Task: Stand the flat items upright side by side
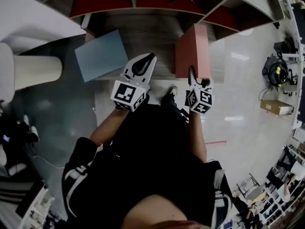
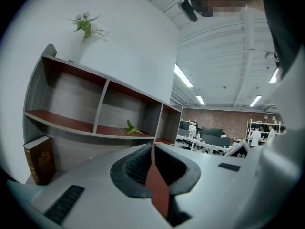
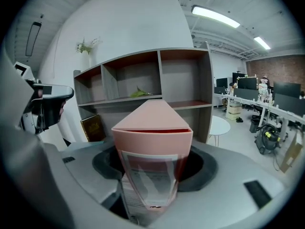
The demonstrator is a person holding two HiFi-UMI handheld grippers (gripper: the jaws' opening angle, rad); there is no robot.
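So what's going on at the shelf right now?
A person is working at the shelf unit with a gripper in each hand. The right gripper is clamped on the near end of a pink file box, which stands upright on the lower board. The left gripper is beside it, jaws closed on a thin red strip that I can't identify. A pale blue flat item lies flat to the left, not yet stood up. A brown book stands on end further left.

One pink box [image 1: 193, 51], one blue folder [image 1: 101, 55], one book [image 2: 40, 160]
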